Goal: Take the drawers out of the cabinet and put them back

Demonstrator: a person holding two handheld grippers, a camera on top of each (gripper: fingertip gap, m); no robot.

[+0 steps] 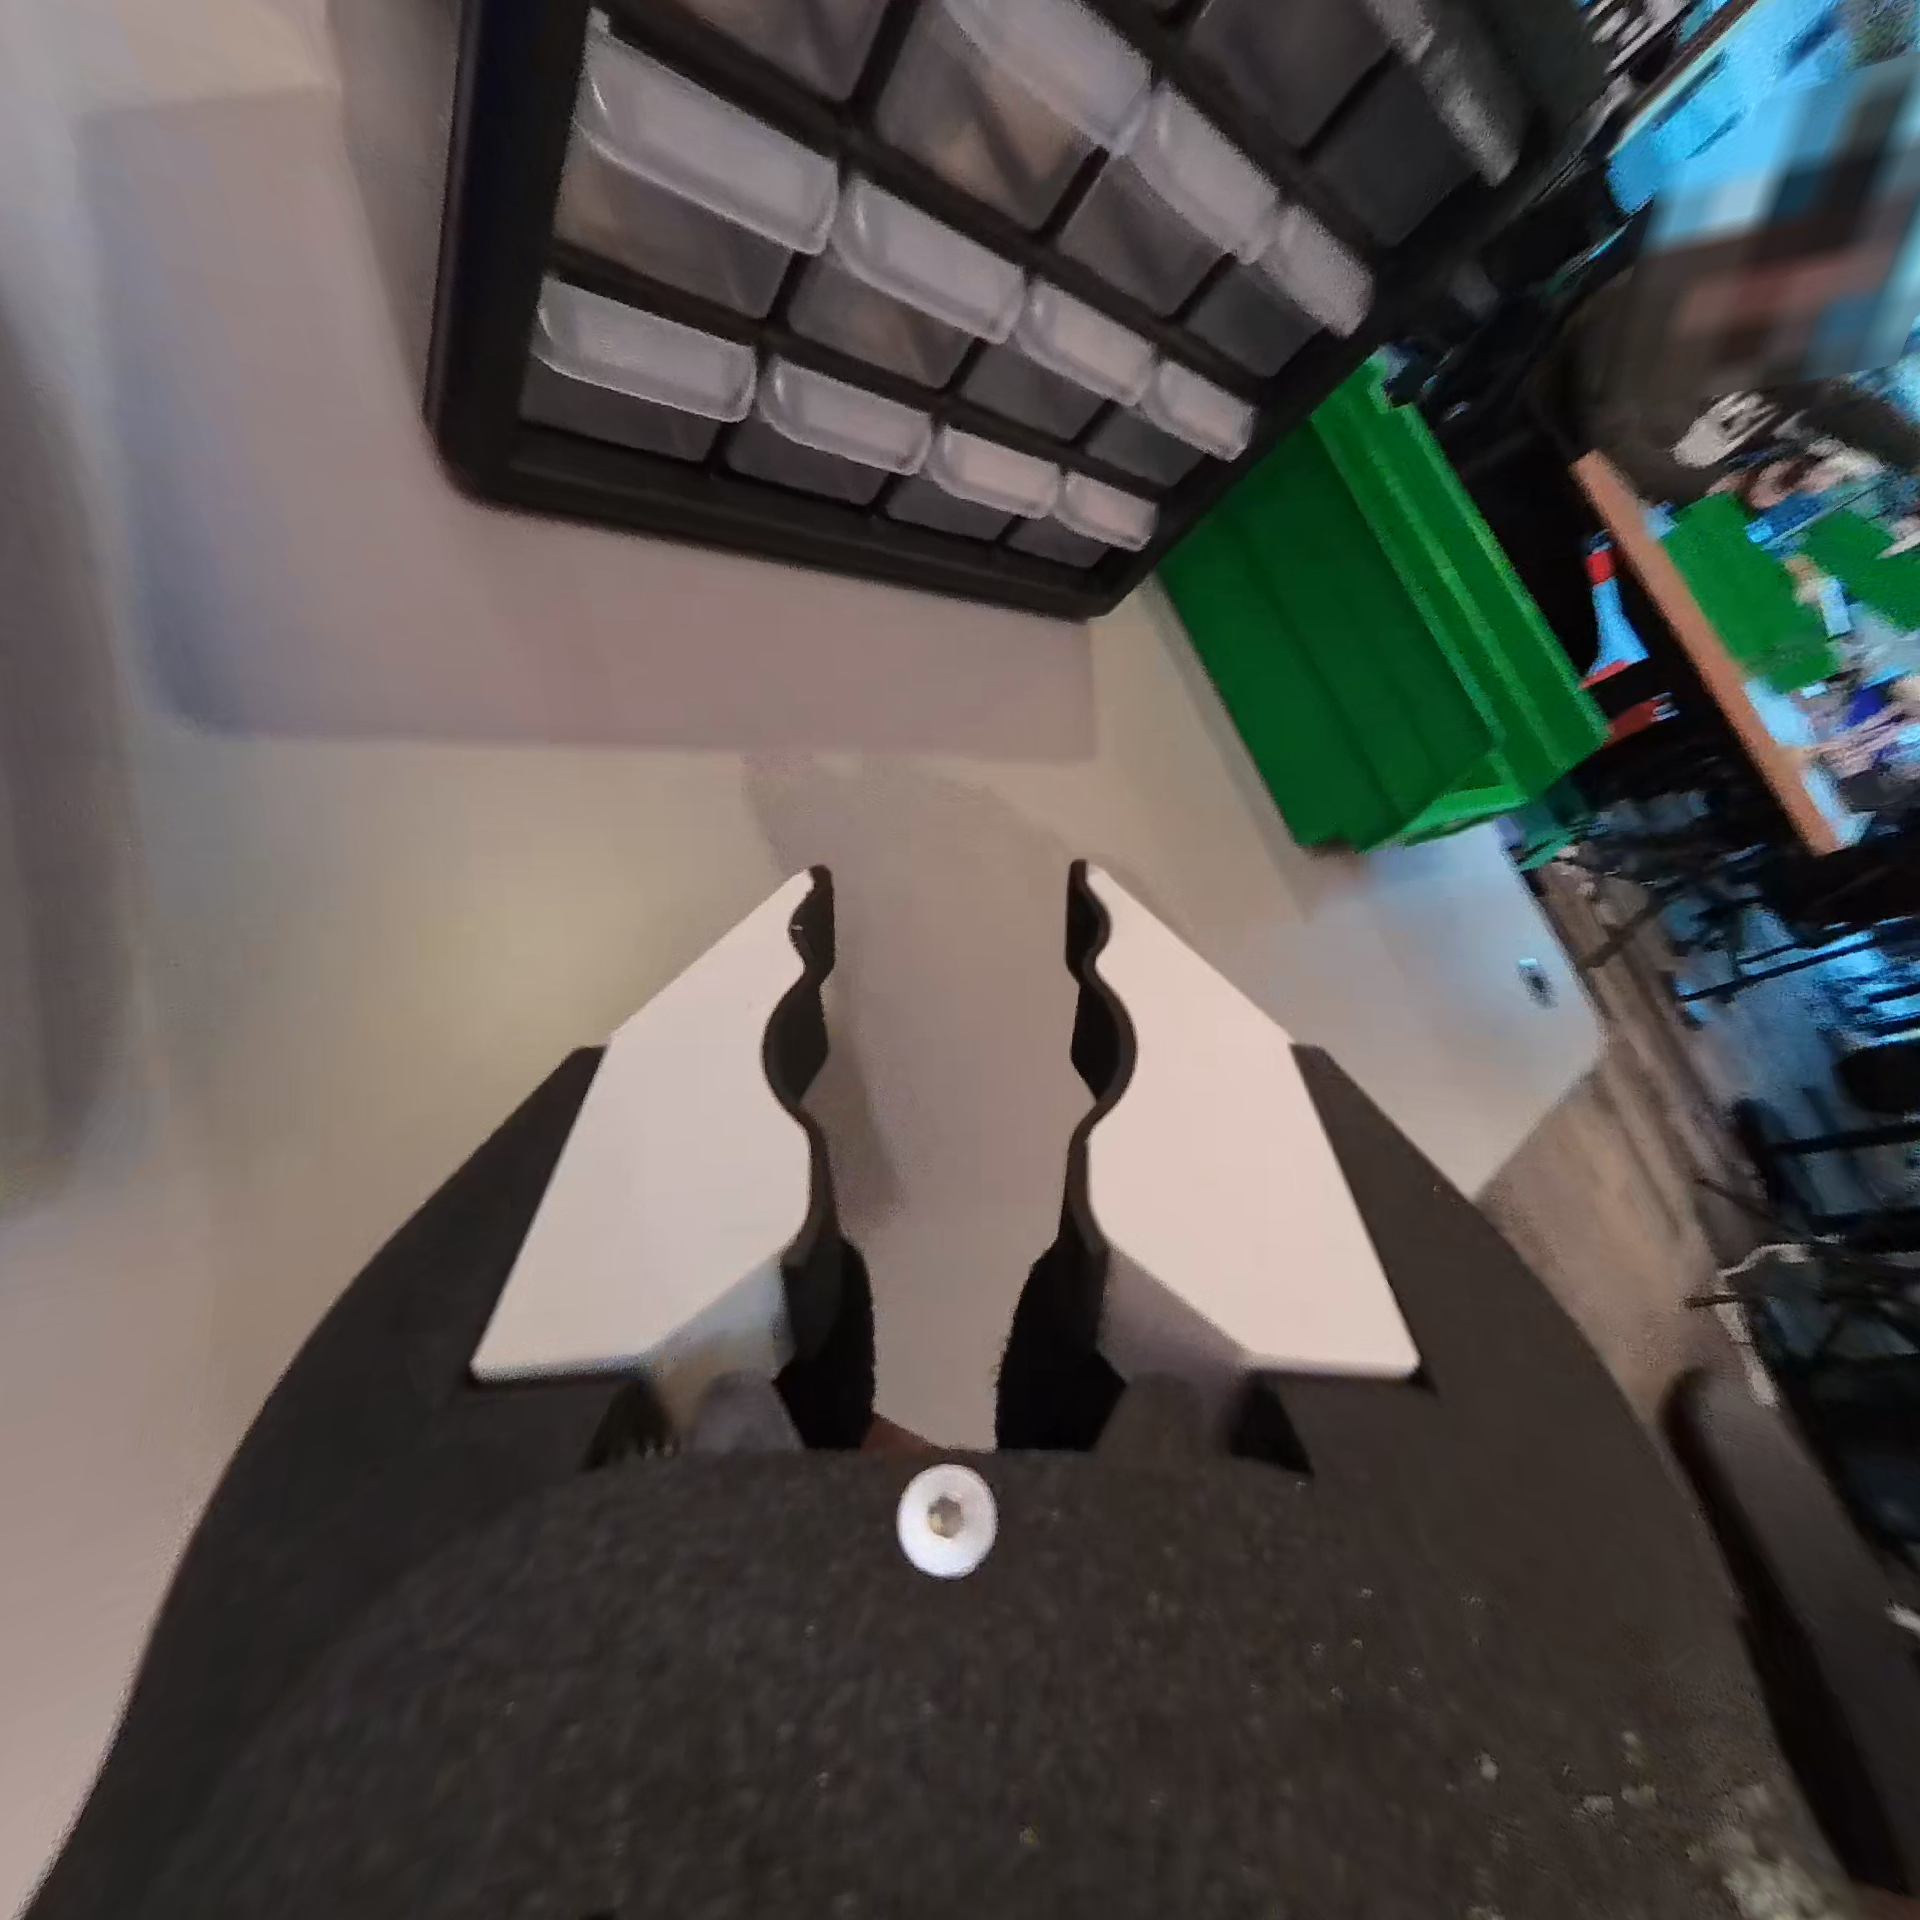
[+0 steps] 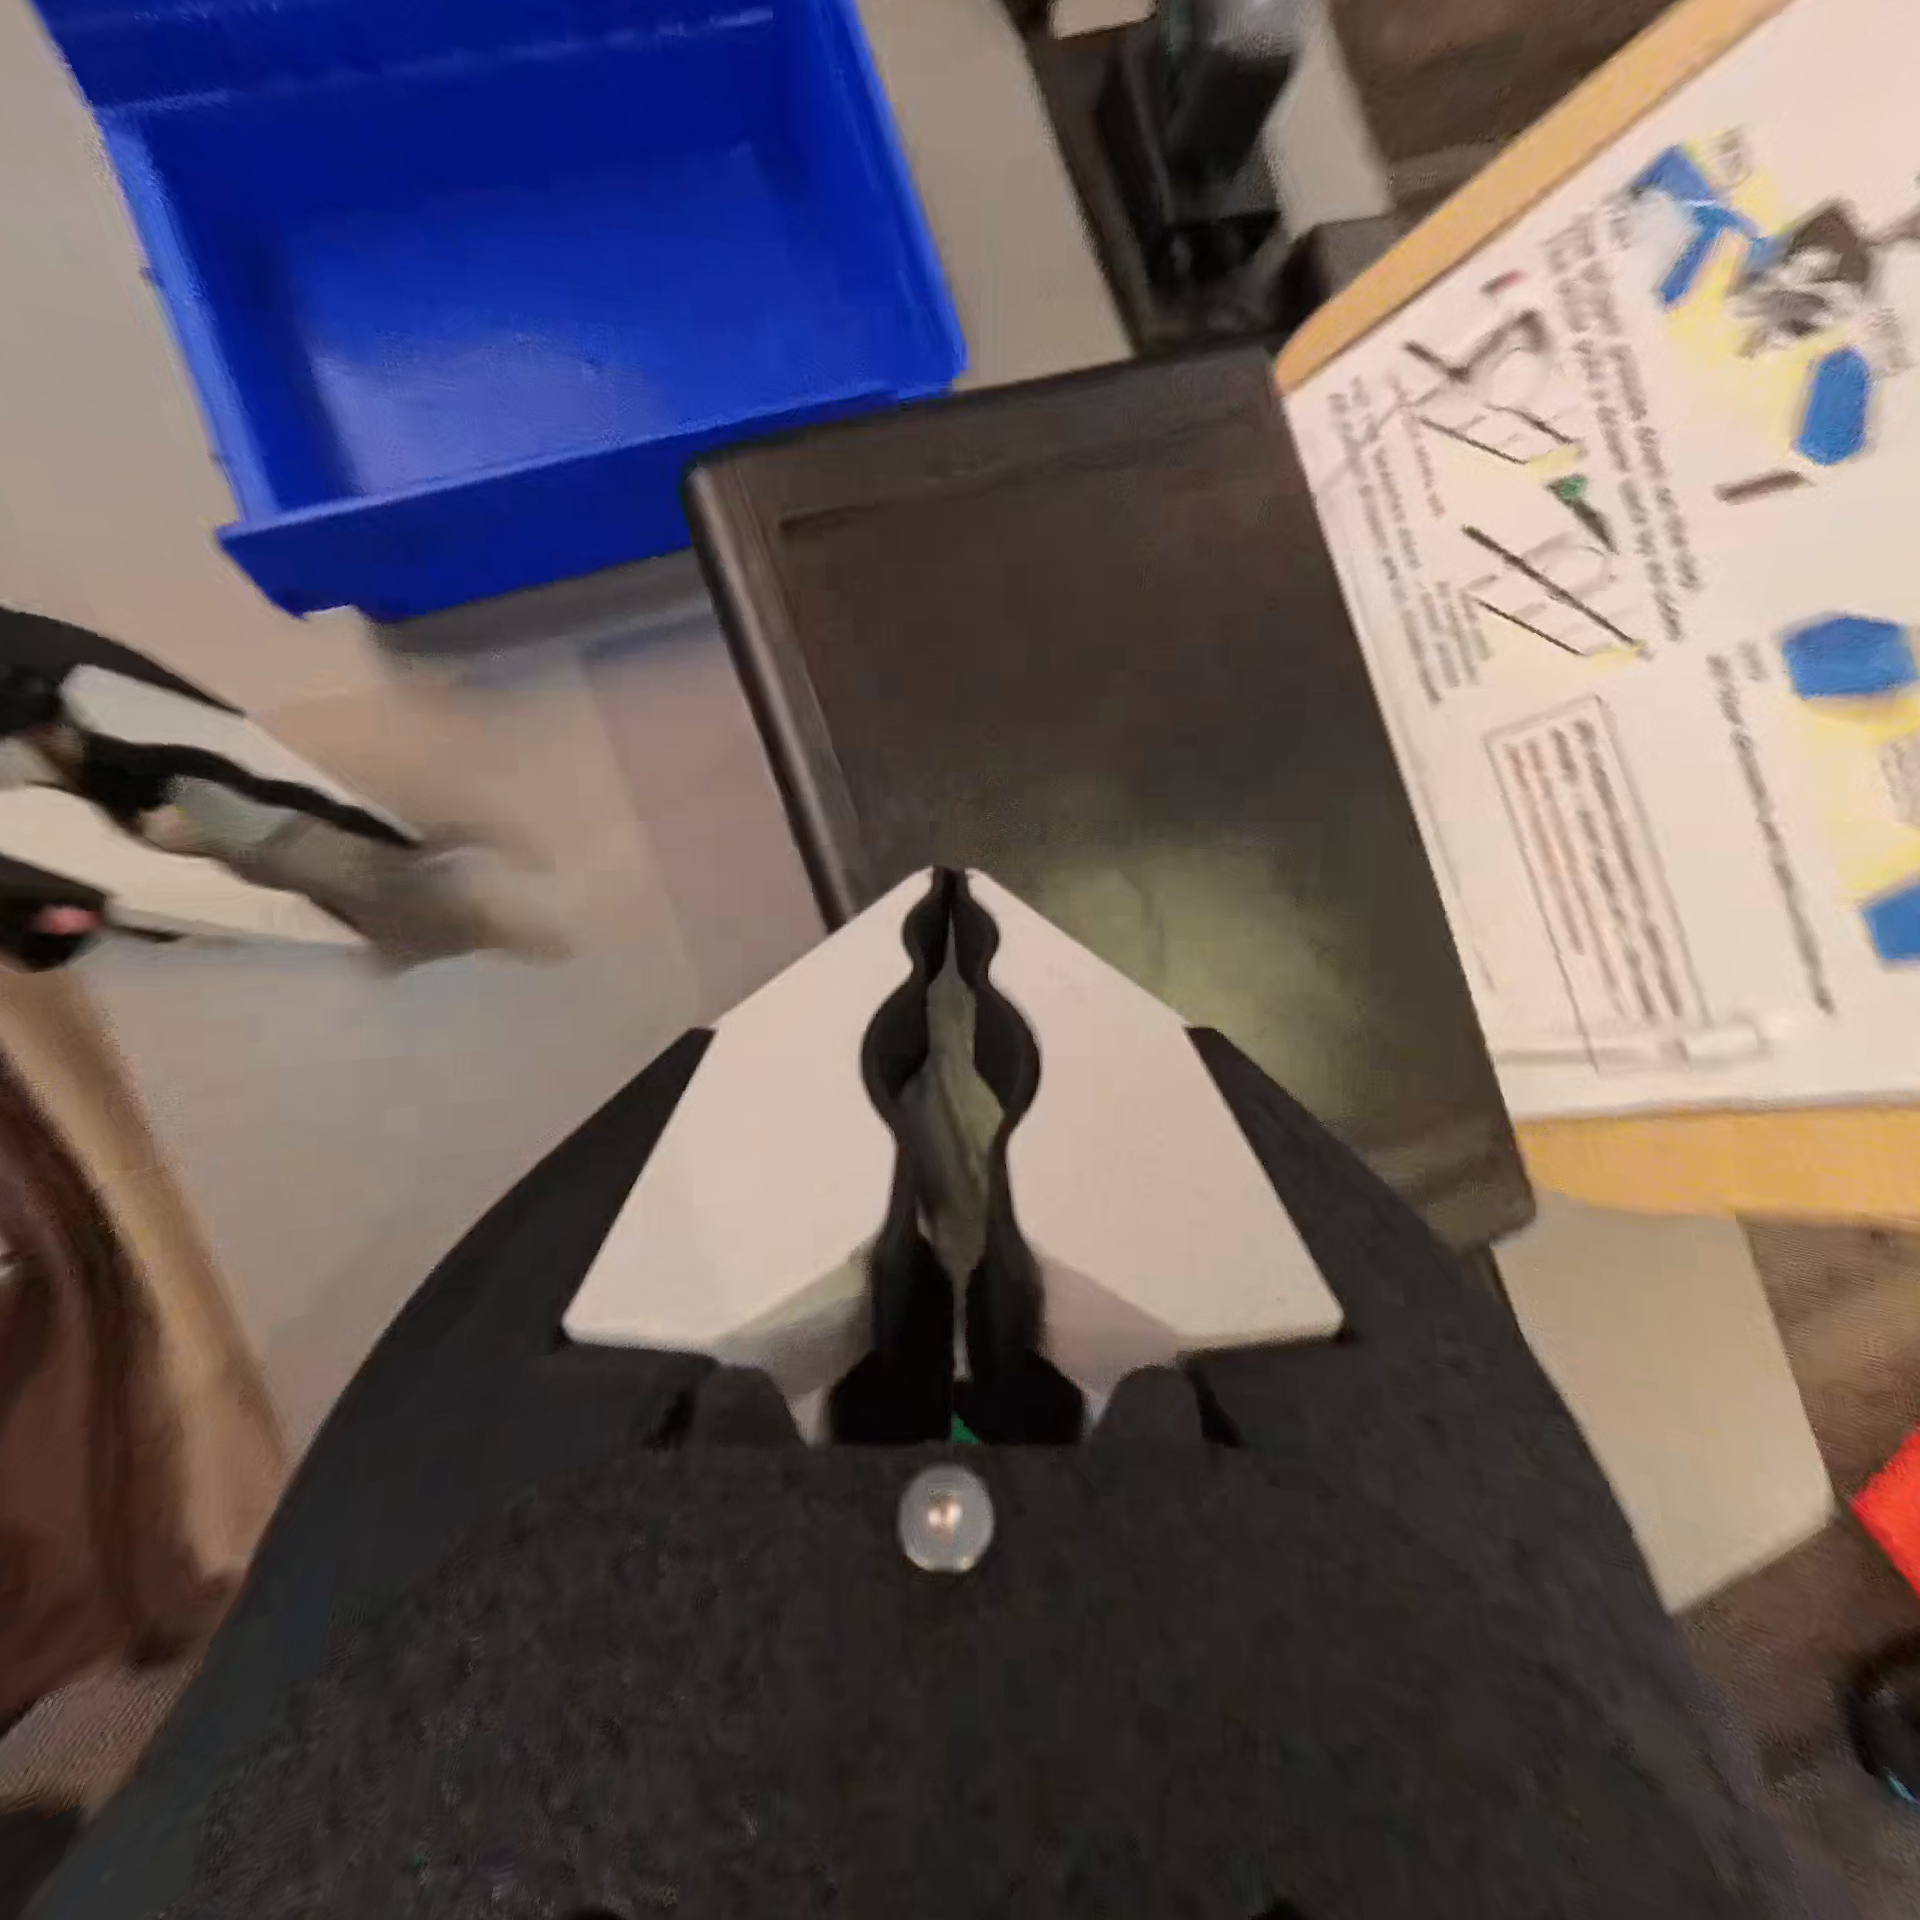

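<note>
Black cabinet (image 1: 831, 301) standing on pale table (image 1: 436, 935), seen tilted in the left wrist view; front of translucent drawers (image 1: 717, 182) facing the camera, rows running along the long axis from lower left up toward upper right. All visible drawers seated in their slots, though blur hides fine detail. Green bin (image 1: 1382, 644) just beside the cabinet's right end. Left gripper (image 1: 950, 883) released, fingers spread with bare table showing between them, well short of the cabinet front.

Seen only from the right wrist view: the cabinet's dark flat top panel (image 2: 1091, 727), long axis leading away from the camera, drawer fronts out of sight. Blue bin (image 2: 499, 291) near its far left corner, printed sheet on a wooden board (image 2: 1621, 582) along its right side. Right gripper (image 2: 948, 883) clenched, tips meeting over the top panel, nothing gripped as far as visible; contact with the panel impossible to judge. Left gripper also visible there, blurred, at far left above the table.
</note>
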